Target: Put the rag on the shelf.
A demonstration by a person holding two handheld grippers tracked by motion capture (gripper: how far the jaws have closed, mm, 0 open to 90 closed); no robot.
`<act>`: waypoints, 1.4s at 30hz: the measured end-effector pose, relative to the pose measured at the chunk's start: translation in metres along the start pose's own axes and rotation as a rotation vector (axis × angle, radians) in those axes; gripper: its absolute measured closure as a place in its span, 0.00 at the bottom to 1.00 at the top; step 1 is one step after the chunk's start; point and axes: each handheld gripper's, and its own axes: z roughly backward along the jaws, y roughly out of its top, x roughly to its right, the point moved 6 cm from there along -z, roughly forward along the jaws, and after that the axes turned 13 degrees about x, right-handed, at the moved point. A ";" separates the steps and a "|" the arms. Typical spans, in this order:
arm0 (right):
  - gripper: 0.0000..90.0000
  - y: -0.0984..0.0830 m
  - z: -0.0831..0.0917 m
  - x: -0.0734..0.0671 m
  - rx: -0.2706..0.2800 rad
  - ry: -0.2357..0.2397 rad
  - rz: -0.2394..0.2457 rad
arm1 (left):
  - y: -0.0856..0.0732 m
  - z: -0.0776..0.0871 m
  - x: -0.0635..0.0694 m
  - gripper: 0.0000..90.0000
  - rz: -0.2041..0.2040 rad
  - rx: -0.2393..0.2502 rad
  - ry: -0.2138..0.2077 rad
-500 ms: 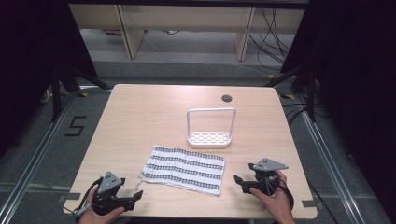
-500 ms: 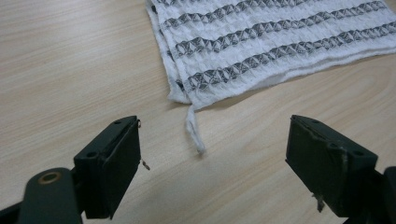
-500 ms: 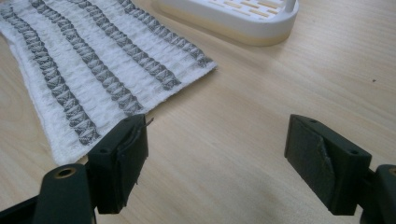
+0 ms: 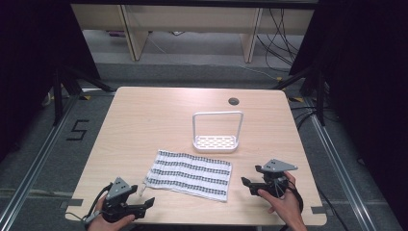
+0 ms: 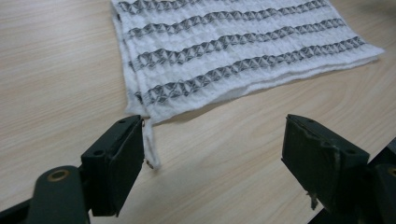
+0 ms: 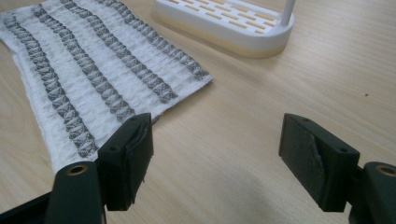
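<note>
A white cloth with dark grey stripes [image 4: 190, 173] lies flat on the wooden table [image 4: 144, 120], folded, near the front edge. My left gripper [image 4: 146, 204] rests low at the front left, just off the cloth's near left corner, jaws wide apart and empty. In the left gripper view the cloth [image 5: 233, 51] lies just ahead of the open jaws, and a small loop tag [image 5: 150, 144] hangs by the left jaw. My right gripper [image 4: 248, 185] sits to the right of the cloth, open and empty. In the right gripper view the cloth's corner [image 6: 107, 79] lies beside the left jaw.
A white slotted rack with a tall hoop handle [image 4: 216, 139] stands behind the cloth; its base [image 6: 229, 25] appears in the right gripper view. A round cable hole [image 4: 234, 101] sits near the table's far edge. Bare tabletop lies on the left and far sides.
Both grippers sit about where they were half a second ago. The cloth and rack have not moved.
</note>
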 end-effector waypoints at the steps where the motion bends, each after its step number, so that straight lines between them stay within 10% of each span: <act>1: 0.32 0.001 0.000 0.000 -0.003 0.006 0.001 | 0.001 -0.001 0.002 0.23 -0.008 0.002 -0.003; 42: 0.41 0.030 -0.038 0.000 -0.046 0.052 0.036 | 0.027 -0.070 0.089 0.35 -0.144 -0.061 -0.209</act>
